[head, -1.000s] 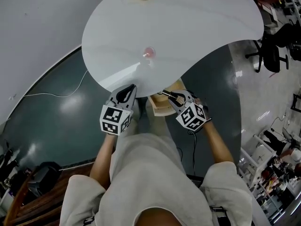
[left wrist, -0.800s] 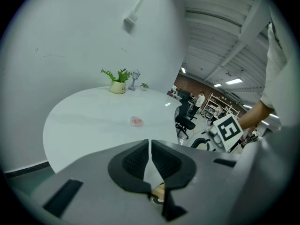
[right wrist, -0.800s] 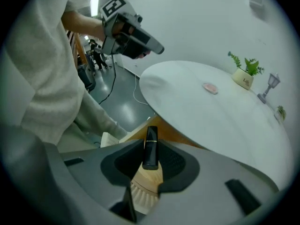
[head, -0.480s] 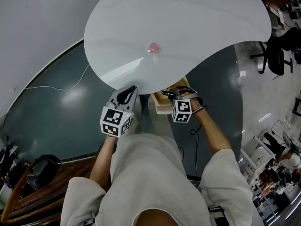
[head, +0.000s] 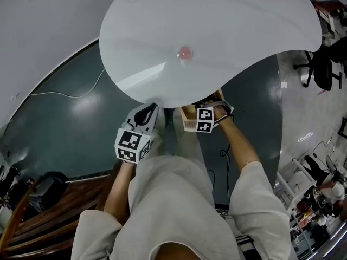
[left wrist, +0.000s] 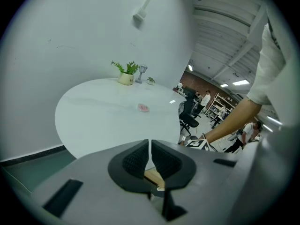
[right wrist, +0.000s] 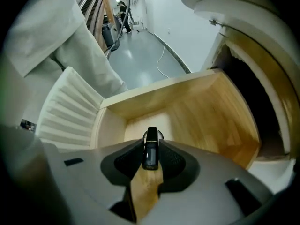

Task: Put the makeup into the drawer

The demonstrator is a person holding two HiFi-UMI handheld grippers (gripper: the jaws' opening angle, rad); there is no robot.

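Counter [head: 227, 20]: white and rounded, filling the upper frame of the head view; its near edge overhangs the open drawer [right wrist: 140, 97] at centre. Dark floor [head: 59, 129] lies open at the left, crossed by a thin cable [head: 65, 108].

Drawer: wooden, pulled out below the counter edge, bare board visible inside.

Right gripper [right wrist: 151, 142]: points down over the drawer, jaws narrow and clamped on a black makeup tube [right wrist: 150, 151], above the drawer floor.

Left gripper [left wrist: 149, 146]: beside the drawer at the counter edge, jaws together, nothing between.

A small pink item [head: 185, 52] sits mid-counter.
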